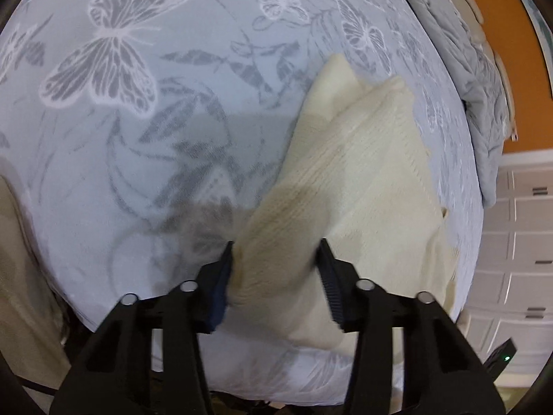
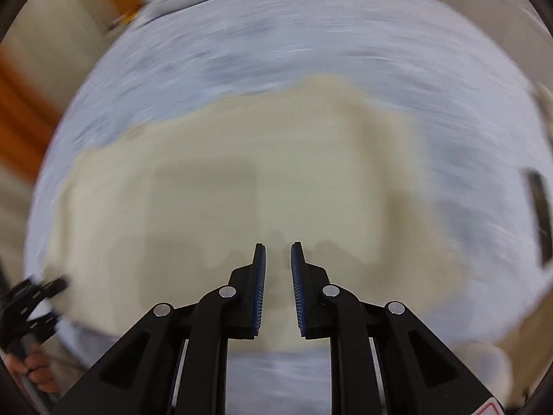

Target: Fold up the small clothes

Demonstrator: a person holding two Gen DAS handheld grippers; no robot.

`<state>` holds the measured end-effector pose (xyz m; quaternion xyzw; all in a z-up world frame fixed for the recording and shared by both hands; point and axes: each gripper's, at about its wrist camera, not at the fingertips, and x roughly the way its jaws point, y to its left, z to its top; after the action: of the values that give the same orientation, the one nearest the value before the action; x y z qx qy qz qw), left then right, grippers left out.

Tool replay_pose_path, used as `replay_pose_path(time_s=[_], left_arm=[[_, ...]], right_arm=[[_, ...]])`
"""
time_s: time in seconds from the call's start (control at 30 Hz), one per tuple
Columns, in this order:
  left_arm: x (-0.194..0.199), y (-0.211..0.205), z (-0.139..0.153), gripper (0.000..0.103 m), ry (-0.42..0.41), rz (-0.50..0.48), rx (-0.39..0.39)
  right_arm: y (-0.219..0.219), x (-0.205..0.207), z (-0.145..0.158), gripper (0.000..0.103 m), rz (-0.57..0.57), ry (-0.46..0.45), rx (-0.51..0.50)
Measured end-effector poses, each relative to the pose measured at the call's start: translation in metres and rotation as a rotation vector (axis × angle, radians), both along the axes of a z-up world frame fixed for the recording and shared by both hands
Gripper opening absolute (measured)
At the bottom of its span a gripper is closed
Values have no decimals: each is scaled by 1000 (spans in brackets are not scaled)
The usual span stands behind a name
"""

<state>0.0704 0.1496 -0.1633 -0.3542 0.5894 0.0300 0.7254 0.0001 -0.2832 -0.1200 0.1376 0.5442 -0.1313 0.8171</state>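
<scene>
A cream knit garment (image 1: pixel 363 173) lies partly folded on the butterfly-print bed sheet (image 1: pixel 121 155), right of centre in the left wrist view. My left gripper (image 1: pixel 276 242) is shut on a bunched near corner of it; the cloth fills the gap between the pads. The right wrist view is badly blurred. There the same garment (image 2: pixel 242 190) spreads wide under my right gripper (image 2: pixel 278 244), whose pads stand a narrow gap apart with nothing pinched between them. The left gripper (image 2: pixel 31 297) and the hand (image 2: pixel 38 377) holding it show at that view's lower left.
A crumpled grey blanket (image 1: pixel 466 69) lies along the bed's far right edge. White drawers (image 1: pixel 518 242) and an orange wall (image 1: pixel 501 34) stand beyond it. Beige fabric (image 1: pixel 17 276) hangs at the left. A dark object (image 2: pixel 539 214) shows at the right edge.
</scene>
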Motion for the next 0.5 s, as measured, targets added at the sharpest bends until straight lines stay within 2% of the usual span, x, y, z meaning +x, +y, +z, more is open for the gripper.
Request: replay_pose_path(time_s=[0.03, 0.07, 0.1, 0.17, 0.27, 0.33, 0.37, 0.4, 0.47, 0.5], left_arm=[[0, 0, -1, 41, 2, -4, 2], [0, -1, -2, 41, 3, -7, 9], [1, -2, -2, 41, 6, -7, 17], [3, -4, -3, 41, 17, -2, 33], [4, -7, -1, 42, 28, 10, 49], [4, -7, 3, 40, 19, 17, 45], [3, -7, 7, 36, 5, 13, 49], [3, -8, 11, 31, -9, 4, 57], [2, -11, 21, 28, -40, -19, 66], [1, -13, 27, 25, -58, -29, 71]], right_arm=[[-19, -9, -8, 15, -33, 40, -9], [-30, -14, -17, 9, -48, 87, -20], [-46, -18, -35, 9, -63, 147, 7], [-62, -25, -47, 7, -114, 148, 101], [-49, -16, -29, 8, -133, 107, 76], [-22, -3, -5, 9, -63, 23, 75], [-1, 9, 8, 9, 16, -21, 107], [14, 18, 15, 9, 73, -44, 124], [49, 40, 25, 9, 196, -80, 137], [72, 60, 22, 9, 275, -81, 168]])
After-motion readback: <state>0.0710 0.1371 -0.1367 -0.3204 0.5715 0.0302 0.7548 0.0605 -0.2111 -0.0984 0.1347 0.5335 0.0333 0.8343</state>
